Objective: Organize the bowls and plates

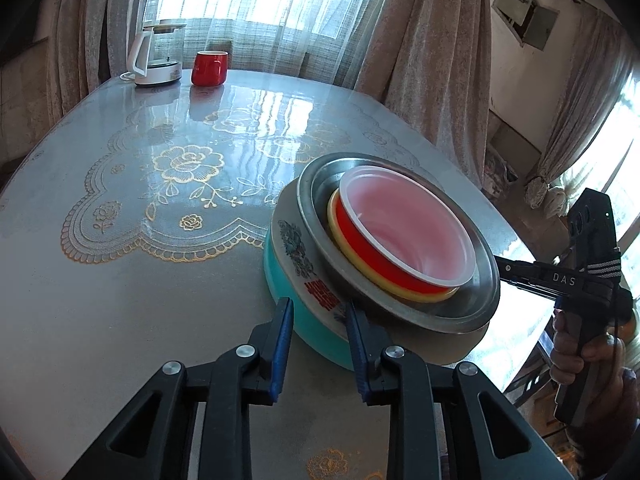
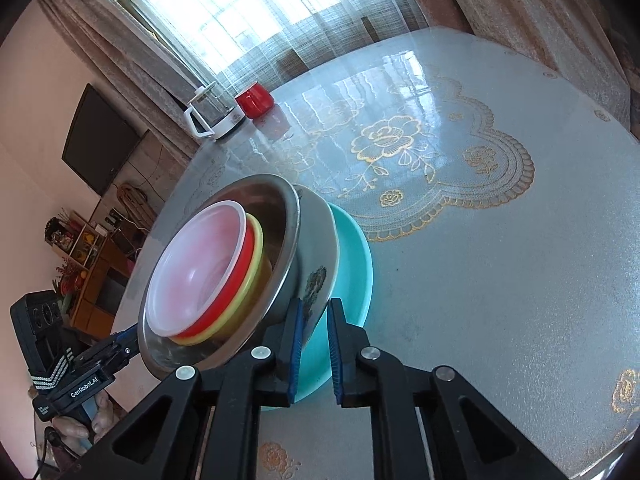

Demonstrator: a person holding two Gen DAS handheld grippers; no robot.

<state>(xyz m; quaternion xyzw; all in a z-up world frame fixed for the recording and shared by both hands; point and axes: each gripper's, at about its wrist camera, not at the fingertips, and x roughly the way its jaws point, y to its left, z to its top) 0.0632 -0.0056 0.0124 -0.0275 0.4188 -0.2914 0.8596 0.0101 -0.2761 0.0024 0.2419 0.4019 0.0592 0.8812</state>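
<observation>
Both grippers are on the stack now! The left gripper (image 1: 318, 312) has its fingers closed on the rim of the teal plate (image 1: 320, 338); the right gripper (image 2: 314, 312) pinches the opposite rim. On the teal plate sit the flowered bowl (image 2: 318, 248), the steel bowl (image 1: 320, 184), then the yellow bowl (image 2: 256, 256) and red bowl (image 1: 376, 252), on the table (image 1: 120, 288).
</observation>
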